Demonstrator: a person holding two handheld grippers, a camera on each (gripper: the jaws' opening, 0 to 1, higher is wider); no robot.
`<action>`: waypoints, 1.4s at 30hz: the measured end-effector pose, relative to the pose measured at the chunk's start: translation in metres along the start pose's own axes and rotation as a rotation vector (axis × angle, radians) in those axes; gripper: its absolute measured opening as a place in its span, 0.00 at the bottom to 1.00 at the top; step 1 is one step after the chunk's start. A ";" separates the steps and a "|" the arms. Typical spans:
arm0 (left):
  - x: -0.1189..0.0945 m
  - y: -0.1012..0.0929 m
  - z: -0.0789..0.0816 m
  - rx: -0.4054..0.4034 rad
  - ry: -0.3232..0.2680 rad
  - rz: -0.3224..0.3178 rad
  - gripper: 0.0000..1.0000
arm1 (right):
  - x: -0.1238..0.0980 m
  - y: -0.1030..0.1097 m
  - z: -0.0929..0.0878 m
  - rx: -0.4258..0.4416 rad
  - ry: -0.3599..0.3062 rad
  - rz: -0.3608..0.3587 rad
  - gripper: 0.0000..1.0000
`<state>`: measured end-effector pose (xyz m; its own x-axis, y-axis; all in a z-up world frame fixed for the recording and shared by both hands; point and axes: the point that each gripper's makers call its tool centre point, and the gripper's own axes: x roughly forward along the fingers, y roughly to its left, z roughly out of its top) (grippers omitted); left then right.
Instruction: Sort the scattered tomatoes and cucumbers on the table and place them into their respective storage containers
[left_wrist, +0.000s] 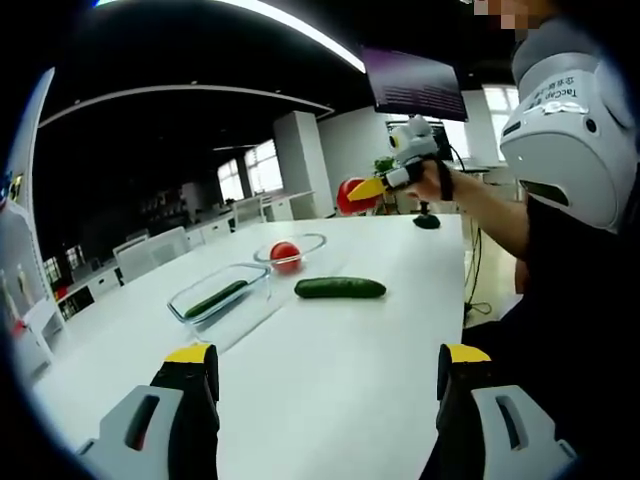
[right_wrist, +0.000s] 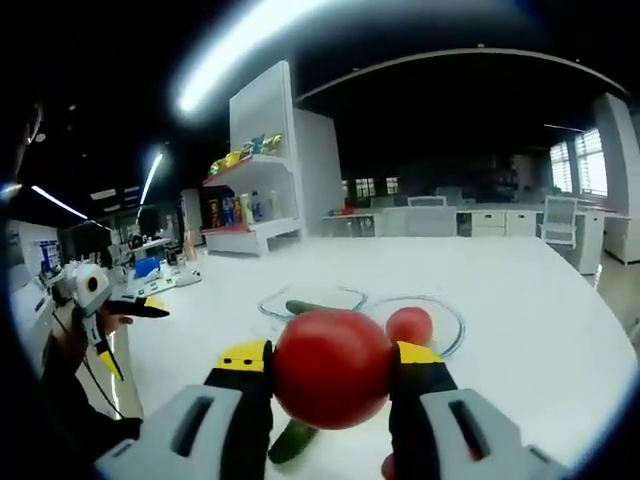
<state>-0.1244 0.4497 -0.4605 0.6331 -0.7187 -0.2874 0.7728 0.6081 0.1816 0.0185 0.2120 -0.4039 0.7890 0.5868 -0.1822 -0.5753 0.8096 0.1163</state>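
Observation:
My right gripper (right_wrist: 333, 360) is shut on a large red tomato (right_wrist: 330, 385) and holds it up above the white table (right_wrist: 540, 330). In the left gripper view the same tomato (left_wrist: 349, 196) hangs in that gripper (left_wrist: 366, 188) over the table's far side. My left gripper (left_wrist: 325, 365) stands open and low over the table with nothing between its jaws. A loose cucumber (left_wrist: 340, 288) lies ahead of it. A second tomato (left_wrist: 286, 252) sits in a round glass bowl (left_wrist: 310, 240). Another cucumber (left_wrist: 216, 298) lies in a rectangular glass container (left_wrist: 190, 305).
A person's torso (left_wrist: 570, 290) and arm close off the right side of the left gripper view. A black monitor (left_wrist: 415, 85) hangs beyond the table. White shelves (right_wrist: 262, 170) with coloured goods and office desks (right_wrist: 440, 220) stand behind the table.

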 end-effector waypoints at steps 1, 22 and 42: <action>0.000 0.000 0.000 0.000 0.001 0.000 0.90 | 0.005 -0.004 0.002 0.005 -0.003 -0.007 0.41; -0.004 0.000 -0.004 -0.007 0.000 0.004 0.90 | 0.105 -0.071 -0.039 -0.074 0.109 -0.235 0.41; -0.005 0.002 -0.007 -0.007 0.006 0.014 0.90 | 0.123 -0.079 -0.053 -0.127 0.107 -0.288 0.41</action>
<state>-0.1263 0.4567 -0.4649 0.6432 -0.7082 -0.2910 0.7638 0.6203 0.1785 0.1498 0.2197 -0.4871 0.9000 0.3236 -0.2921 -0.3592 0.9301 -0.0766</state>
